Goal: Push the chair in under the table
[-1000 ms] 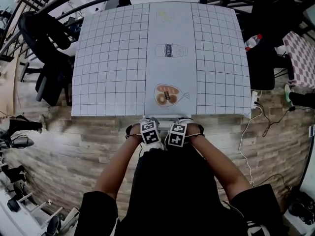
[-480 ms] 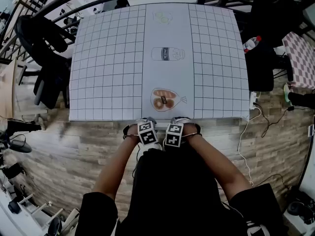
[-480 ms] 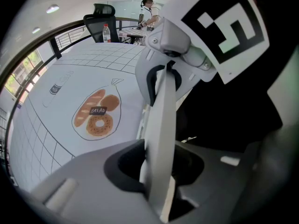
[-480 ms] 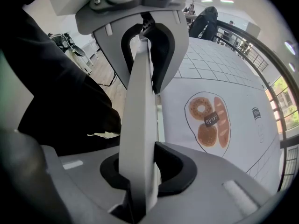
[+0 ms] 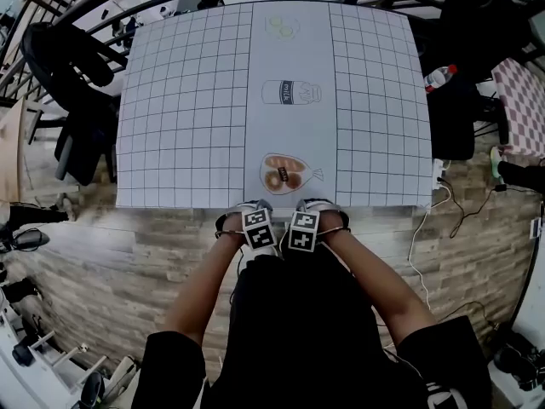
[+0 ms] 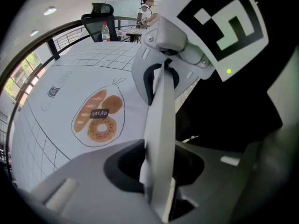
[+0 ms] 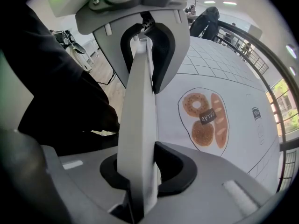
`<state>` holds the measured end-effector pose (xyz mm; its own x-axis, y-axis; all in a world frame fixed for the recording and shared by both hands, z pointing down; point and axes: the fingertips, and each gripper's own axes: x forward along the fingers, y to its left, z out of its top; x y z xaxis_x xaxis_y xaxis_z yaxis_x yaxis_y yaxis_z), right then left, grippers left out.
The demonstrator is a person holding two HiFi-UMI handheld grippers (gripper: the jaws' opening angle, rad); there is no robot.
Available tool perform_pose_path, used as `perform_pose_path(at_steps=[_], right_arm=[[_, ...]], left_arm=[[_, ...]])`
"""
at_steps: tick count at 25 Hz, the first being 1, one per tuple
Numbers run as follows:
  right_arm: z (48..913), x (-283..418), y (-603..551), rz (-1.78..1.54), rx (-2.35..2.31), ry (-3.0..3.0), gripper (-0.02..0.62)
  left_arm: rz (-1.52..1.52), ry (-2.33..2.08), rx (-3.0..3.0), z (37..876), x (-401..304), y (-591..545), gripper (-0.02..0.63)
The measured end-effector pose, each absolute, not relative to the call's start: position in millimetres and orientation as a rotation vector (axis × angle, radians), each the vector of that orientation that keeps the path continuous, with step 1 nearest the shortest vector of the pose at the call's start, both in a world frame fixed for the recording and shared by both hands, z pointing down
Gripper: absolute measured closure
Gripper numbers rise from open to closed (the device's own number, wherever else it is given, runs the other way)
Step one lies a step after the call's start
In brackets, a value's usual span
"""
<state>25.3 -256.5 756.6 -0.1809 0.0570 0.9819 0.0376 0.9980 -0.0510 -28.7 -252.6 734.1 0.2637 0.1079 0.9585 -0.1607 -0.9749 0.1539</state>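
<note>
Chair: stiff, fairly heavy, should slide; push top of backrest. Left claw and right claw seemingly closed, empty.

Black short sleeves, grey fingers, black-and-white marker cubes, one green light.

chair: black, directly below me, the top of its back just beside the table's near edge, at the middle.
table: square, white gridded cover, plain centre strip printed with bread and milk.
</note>
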Motion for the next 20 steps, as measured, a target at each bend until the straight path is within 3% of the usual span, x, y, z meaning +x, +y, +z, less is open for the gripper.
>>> perform_pose_path(at_steps=[12,17,20], right_arm=[[759.5,25.8,-255.0,0.064,-0.063,-1.76,0.501],[746.9,21.8,-249.8,0.05,-0.044,-1.8,0.39],[730.9,16.8,-255.8,0.061,0.04,-1.851,0.393]], left_arm=[[1.718,-0.097,2.303,735.9,-27.1,-252.7,0.482],[1.722,-0.171,2.312,731.3,-26.8,-251.8,0.48],[1.678,-0.221,2.34,723.1,-26.6,-255.0,0.461]])
